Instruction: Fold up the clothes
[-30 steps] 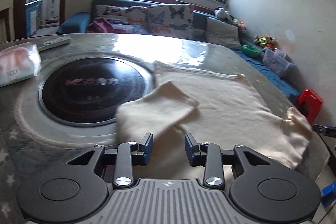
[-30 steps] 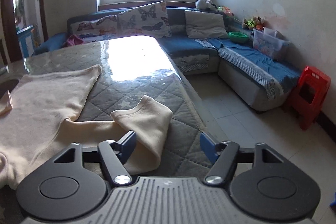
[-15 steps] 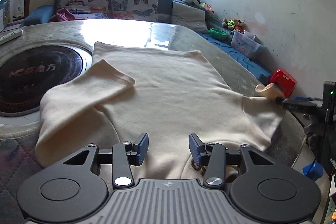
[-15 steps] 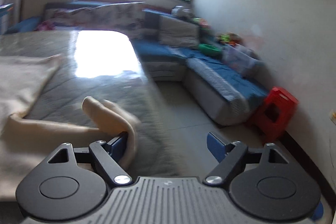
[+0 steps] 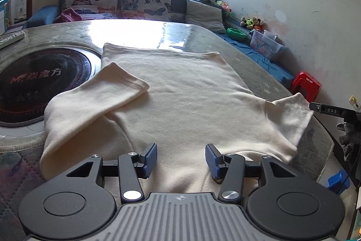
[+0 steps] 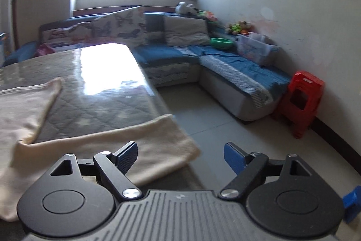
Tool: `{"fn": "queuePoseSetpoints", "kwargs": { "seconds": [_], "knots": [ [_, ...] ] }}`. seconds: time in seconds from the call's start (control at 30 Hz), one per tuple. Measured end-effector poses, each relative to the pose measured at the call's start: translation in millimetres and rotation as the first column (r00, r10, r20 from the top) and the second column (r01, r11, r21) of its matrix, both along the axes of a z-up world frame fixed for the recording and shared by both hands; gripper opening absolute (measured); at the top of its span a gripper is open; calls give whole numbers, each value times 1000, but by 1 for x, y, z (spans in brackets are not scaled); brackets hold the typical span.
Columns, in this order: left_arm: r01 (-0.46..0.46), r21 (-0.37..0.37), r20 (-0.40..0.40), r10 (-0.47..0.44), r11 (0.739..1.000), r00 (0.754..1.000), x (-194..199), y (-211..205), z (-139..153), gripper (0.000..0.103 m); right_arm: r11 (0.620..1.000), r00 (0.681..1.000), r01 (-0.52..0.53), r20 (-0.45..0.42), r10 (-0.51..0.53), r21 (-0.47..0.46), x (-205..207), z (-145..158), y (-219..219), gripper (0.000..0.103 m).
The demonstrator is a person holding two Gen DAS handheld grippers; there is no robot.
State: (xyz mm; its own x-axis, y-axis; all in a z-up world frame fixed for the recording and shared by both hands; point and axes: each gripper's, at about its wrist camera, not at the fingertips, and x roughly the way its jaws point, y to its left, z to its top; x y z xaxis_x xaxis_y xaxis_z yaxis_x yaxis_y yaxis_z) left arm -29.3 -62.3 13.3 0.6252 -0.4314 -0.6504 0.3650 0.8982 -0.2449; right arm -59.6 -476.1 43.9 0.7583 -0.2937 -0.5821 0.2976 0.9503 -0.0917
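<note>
A cream shirt point(image 5: 187, 94) lies spread on the quilted table point(image 5: 252, 64). Its left sleeve point(image 5: 101, 96) is folded inward across the body. My left gripper point(image 5: 181, 155) hovers over the shirt's near edge. Its jaws are opening, with cloth below them and nothing pinched. The right sleeve point(image 5: 286, 114) lies flat, pointing toward the table's right edge, and a black fingertip point(image 5: 325, 109) of the right gripper sits just beyond its cuff. In the right wrist view that sleeve point(image 6: 140, 146) passes under the left finger of my right gripper point(image 6: 180, 150). Those jaws are opening wide and grip nothing.
A round black induction hob point(image 5: 33, 83) is set into the table left of the shirt, with a remote point(image 5: 11, 38) behind it. The table edge point(image 6: 158, 101) drops to tiled floor. Beyond stand a blue corner sofa point(image 6: 225, 60) and a red stool point(image 6: 302, 103).
The left gripper swung right from the hob to over the shirt and its jaws widened. The right sleeve, curled against the right gripper's finger before, now lies flat; the right jaws widened.
</note>
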Motion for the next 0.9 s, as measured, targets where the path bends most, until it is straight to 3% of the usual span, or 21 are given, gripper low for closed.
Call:
{"fn": "queuePoseSetpoints", "kwargs": {
  "seconds": [0.13,0.27,0.47,0.57,0.67,0.83,0.9],
  "knots": [
    [-20,-12,-2,20,1000,1000,-1,10,1,51,995,995,-102,-10,102,20,10,1,25,88],
    [-43,24,50,42,999,998,-2,12,12,51,981,982,-191,1,191,19,9,4,52,90],
    [-123,185,208,83,975,975,19,4,21,51,966,967,-254,-5,254,39,15,1,77,95],
    [-139,258,212,85,956,974,39,-2,11,51,961,963,-267,-20,269,67,16,-5,83,96],
    [-136,286,189,83,949,978,54,-4,-1,49,956,958,-281,-29,284,80,15,-10,89,99],
    [-137,265,190,88,955,978,58,5,-6,16,955,959,-274,-41,280,111,14,-19,89,103],
    [-160,202,186,123,966,975,55,19,0,14,955,960,-271,-33,277,121,14,-21,88,103]
  ]
}}
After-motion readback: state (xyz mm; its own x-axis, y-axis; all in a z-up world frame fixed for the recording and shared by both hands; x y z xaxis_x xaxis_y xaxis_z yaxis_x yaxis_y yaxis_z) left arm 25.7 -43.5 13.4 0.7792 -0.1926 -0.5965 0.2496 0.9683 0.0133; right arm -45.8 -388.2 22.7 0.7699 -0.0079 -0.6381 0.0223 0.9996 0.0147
